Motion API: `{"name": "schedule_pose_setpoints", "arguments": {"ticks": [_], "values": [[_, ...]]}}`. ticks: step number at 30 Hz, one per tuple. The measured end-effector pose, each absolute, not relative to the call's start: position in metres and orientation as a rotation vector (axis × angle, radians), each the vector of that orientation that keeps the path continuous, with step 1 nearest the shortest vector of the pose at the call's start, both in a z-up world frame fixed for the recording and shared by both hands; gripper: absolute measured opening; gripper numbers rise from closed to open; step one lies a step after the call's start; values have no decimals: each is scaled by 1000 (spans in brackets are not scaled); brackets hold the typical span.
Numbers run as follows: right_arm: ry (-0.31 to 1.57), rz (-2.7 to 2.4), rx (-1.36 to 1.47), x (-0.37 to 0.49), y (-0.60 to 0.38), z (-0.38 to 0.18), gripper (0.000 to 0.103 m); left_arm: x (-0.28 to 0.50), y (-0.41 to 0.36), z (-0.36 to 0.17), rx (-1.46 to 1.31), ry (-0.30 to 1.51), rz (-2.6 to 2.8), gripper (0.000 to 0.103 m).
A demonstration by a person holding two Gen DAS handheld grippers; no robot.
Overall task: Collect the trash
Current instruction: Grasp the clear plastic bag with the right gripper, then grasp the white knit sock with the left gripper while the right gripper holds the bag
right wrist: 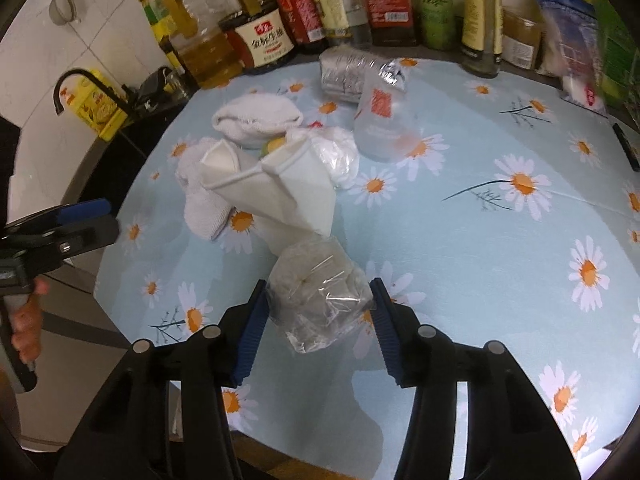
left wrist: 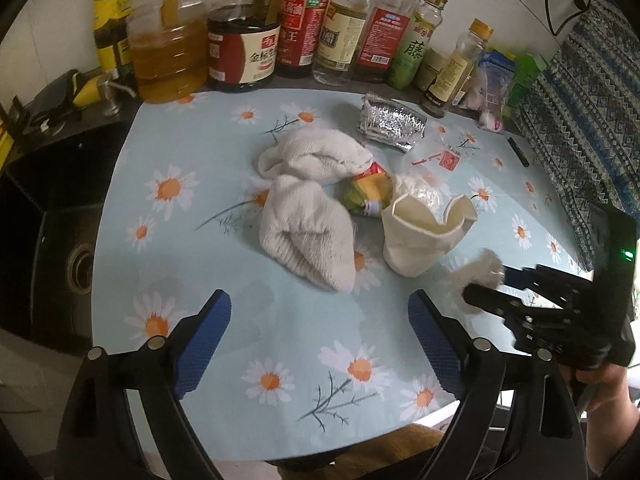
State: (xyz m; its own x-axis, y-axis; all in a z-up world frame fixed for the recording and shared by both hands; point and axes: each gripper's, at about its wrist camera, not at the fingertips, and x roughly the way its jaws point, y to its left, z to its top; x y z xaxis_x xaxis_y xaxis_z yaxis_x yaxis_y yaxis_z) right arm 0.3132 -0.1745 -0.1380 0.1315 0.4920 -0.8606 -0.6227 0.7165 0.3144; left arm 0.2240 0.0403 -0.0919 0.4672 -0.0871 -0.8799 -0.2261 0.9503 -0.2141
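Here, view by view.

Left wrist, left tool (left wrist: pixel 320 334): spread wide and empty, hanging over a bare patch at the near side of the counter (left wrist: pixel 192 152).
Left wrist, trash: a crushed paper cup (left wrist: pixel 424 234) lies right of the socks (left wrist: pixel 304 200), a yellow wrapper (left wrist: pixel 366 194) is wedged between them, and a foil pack (left wrist: pixel 390 122) sits farther back near the bottles (left wrist: pixel 304 28).
Left wrist, right tool (left wrist: pixel 486 280): at the right edge, with a blurred pale wad at its tip.
Right wrist, right tool (right wrist: pixel 320 312): narrowed around a crumpled plastic wad (right wrist: pixel 318 294), both pads touching its sides; it looks gripped, low over the counter (right wrist: pixel 500 248).
Right wrist, other trash: the cup (right wrist: pixel 276 196) lies just beyond the wad, and a clear bag (right wrist: pixel 382 126) lies farther back.
Handling, wad: probably very light, soft and slick; it squashes, so pinch it across the bulk.
Handling, cup: light and already creased; take the flattened rim.
Handling, foil pack: light and crinkly; grip a folded edge.
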Motion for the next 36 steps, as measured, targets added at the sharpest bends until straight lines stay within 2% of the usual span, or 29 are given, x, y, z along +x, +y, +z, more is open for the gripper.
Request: {"name": "schedule_pose_setpoints", "arguments": {"ticks": [12,25,29,36], "values": [[1141,764,-94,289,-210,-108,51,286,47,-128,-157,1167,55,88],[1155,684,-39,287,-240,-107,51,310,35,-153,-112,1202,-11,86],[1160,681,-40,287,-239,-109,51,312,34,-160,-90,1224,-18,68],[1167,685,-45,287,-238,-111,51,310,37,-158,-93,1211,-27,51]]}}
